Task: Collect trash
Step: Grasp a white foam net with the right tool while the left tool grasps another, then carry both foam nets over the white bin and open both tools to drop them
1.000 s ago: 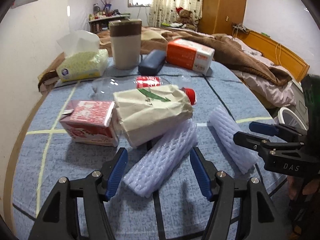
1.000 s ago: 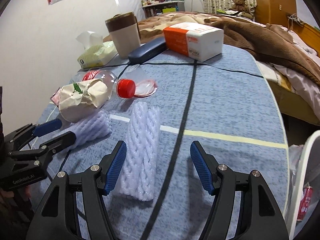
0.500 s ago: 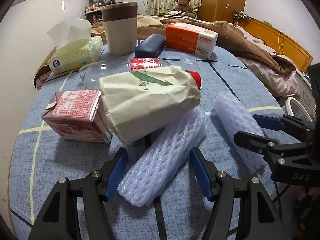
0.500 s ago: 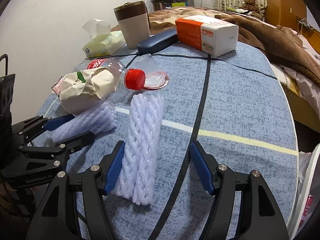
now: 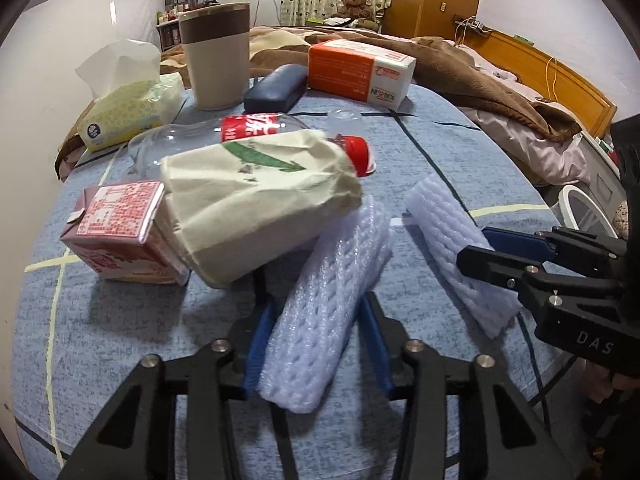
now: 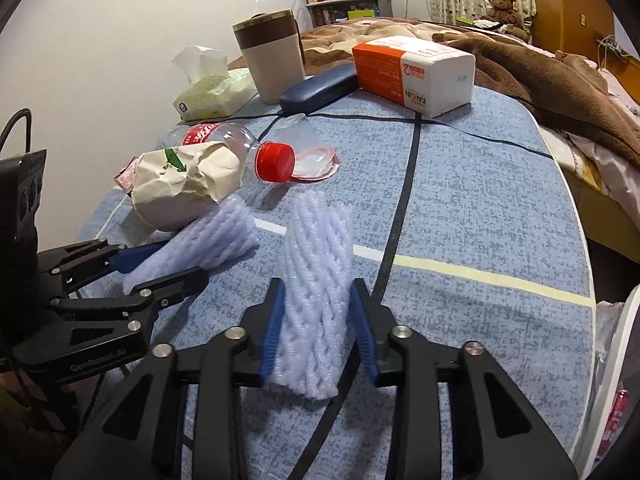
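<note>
Two white foam net sleeves lie on the blue tablecloth. In the left wrist view my left gripper (image 5: 318, 344) is closing on the nearer foam sleeve (image 5: 328, 300), its blue pads pressing both sides. In the right wrist view my right gripper (image 6: 318, 328) is closing on the other foam sleeve (image 6: 316, 272), which is squeezed between its pads. The far end of the left sleeve sits under a crumpled paper bag (image 5: 256, 204). Next to the bag are a pink milk carton (image 5: 116, 232) and a clear bottle with a red cap (image 6: 276, 162).
At the back of the table stand a tissue pack (image 5: 124, 112), a beige cup (image 5: 218, 64), a dark case (image 5: 274, 88) and an orange-white box (image 5: 360, 70). A clear plastic cup (image 6: 308, 148) lies by the bottle. A white bin rim (image 5: 580, 208) shows beyond the table's right edge.
Both grippers' jaws have come in from wide apart onto their foam sleeves. Both cameras now sit lower and closer to the table.
</note>
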`<state>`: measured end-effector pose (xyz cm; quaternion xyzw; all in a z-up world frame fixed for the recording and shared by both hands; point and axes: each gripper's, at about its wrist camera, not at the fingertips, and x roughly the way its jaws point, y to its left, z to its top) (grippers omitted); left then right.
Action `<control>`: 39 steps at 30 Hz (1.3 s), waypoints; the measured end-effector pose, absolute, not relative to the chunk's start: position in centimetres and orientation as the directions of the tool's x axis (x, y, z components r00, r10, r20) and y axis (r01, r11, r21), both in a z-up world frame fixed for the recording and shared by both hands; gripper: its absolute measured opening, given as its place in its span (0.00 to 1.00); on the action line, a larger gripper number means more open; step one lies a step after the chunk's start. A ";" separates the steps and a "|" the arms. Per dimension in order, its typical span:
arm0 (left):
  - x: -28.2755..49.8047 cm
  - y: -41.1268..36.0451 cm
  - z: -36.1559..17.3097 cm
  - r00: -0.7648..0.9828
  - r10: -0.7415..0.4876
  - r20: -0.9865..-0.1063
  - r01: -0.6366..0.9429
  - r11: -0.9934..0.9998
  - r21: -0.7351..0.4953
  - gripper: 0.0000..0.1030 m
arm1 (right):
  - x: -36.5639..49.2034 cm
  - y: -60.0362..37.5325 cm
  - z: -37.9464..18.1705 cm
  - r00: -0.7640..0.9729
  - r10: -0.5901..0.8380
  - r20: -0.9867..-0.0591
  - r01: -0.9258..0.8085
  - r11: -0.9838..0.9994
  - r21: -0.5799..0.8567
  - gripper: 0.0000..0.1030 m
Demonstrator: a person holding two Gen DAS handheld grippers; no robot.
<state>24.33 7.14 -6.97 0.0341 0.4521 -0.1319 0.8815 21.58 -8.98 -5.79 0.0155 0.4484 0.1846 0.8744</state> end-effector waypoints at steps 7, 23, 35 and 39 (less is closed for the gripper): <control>23.9 6.4 -6.7 0.561 -0.223 -0.797 0.252 0.963 -0.093 0.29 | 21.3 -9.6 -5.6 0.541 0.330 -0.774 -0.301 0.935 0.189 0.27; 21.5 4.5 -4.6 0.603 -0.235 -0.762 0.261 0.961 -0.091 0.29 | 19.5 -12.3 -4.0 0.610 0.315 -0.727 -0.254 0.947 0.197 0.22; 19.0 2.4 -0.8 0.669 -0.274 -0.690 0.297 0.951 -0.090 0.29 | 16.7 -15.4 -0.6 0.701 0.291 -0.651 -0.206 0.957 0.207 0.22; 18.1 1.3 0.2 0.681 -0.293 -0.672 0.317 0.944 -0.091 0.29 | 15.7 -16.5 0.2 0.725 0.277 -0.631 -0.188 0.961 0.205 0.22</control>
